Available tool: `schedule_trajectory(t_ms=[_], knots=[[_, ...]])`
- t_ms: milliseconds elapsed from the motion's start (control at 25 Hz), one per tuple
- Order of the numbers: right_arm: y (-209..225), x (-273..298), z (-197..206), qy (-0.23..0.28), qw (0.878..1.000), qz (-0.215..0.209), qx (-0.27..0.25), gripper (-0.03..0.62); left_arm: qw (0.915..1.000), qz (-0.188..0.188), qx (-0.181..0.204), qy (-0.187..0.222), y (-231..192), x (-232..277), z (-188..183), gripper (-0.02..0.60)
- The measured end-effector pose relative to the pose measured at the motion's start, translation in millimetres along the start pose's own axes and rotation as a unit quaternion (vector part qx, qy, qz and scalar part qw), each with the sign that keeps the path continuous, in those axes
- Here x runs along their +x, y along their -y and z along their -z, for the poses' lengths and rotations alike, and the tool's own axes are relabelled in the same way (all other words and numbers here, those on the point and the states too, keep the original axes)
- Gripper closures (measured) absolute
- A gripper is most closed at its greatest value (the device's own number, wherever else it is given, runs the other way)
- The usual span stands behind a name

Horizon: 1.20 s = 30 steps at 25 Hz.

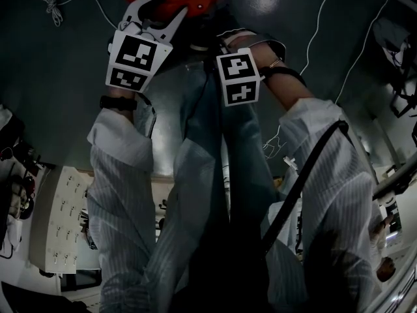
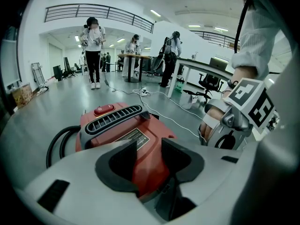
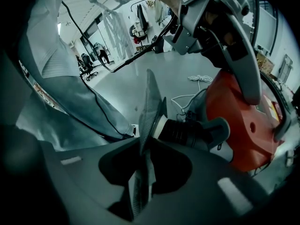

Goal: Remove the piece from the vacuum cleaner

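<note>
Grey, thin and textured, the piece [image 3: 149, 104] sits edge-on between the jaws of the right gripper [image 3: 146, 144], which are pinched nearly together on it. It stands just beside the black hose cuff [image 3: 187, 132] that plugs into the red vacuum cleaner [image 2: 124, 135]. Can't tell whether the piece is already free of the machine or still caught at its far end.

The left gripper [image 2: 149, 146] looks clamped on the near edge of the red body, below the black vented handle [image 2: 110, 118] and the red switch [image 2: 104, 109]. Probably a bracing hold.

Step in hand: the pull-off itself, with the grip made and separation not confirmed. The next move likely calls for a straight draw of the piece away from the cuff, with the left holding the body from sliding on the floor [image 2: 56, 97]. The thin piece could slip or bend in the pinch.

Containers: none in use. The vacuum's body is closed, its contents hidden. No tray or bin for the piece is in view.
</note>
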State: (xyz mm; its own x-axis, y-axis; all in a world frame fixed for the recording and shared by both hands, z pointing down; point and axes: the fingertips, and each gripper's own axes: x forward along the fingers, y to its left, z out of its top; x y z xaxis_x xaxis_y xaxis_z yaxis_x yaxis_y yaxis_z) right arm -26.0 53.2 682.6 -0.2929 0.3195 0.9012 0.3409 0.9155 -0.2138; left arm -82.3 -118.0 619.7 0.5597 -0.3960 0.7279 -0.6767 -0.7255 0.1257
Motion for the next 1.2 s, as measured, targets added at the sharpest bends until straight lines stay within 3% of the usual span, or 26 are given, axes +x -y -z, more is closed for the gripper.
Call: schedule_trajectory(t_ms=[360,520,720,840,960,1000,1120,1200], knots=[[-7.3,4.9,-4.4,0.010,1.000,-0.014,0.001,0.534,1.0000,-0.001,-0.001,0.000,-3.0,-0.1,2.9,0.433],[-47.9,13.2,-10.4,0.010,0.996,-0.061,-0.060,0.569,1.0000,-0.003,-0.002,0.000,-7.7,1.6,2.2,0.433],[-80.4,16.6,-2.7,0.032,0.998,-0.058,0.024,0.569,0.9999,-0.009,-0.010,0.003,-7.4,4.3,0.8,0.433],[-77.4,2.2,-2.4,0.062,0.995,-0.033,0.077,0.569,0.9984,-0.016,-0.054,0.009,1.9,-5.3,0.9,0.434],[-67.3,-24.4,-7.2,0.089,0.989,-0.008,0.114,0.569,0.9894,-0.022,-0.135,0.049,6.1,-35.0,-8.1,0.437],[-60.4,-33.8,-10.7,0.096,0.988,-0.002,0.121,0.569,0.9846,-0.030,-0.158,0.068,-0.1,-48.7,-14.0,0.453],[-40.2,-72.0,-25.3,0.127,0.981,0.024,0.146,0.569,0.9708,-0.062,-0.199,0.118,-17.7,-98.5,-41.7,0.575],[-40.0,-119.9,-36.9,0.159,0.970,0.046,0.176,0.569,0.9658,-0.072,-0.204,0.143,-8.0,-139.2,-75.9,0.578]])
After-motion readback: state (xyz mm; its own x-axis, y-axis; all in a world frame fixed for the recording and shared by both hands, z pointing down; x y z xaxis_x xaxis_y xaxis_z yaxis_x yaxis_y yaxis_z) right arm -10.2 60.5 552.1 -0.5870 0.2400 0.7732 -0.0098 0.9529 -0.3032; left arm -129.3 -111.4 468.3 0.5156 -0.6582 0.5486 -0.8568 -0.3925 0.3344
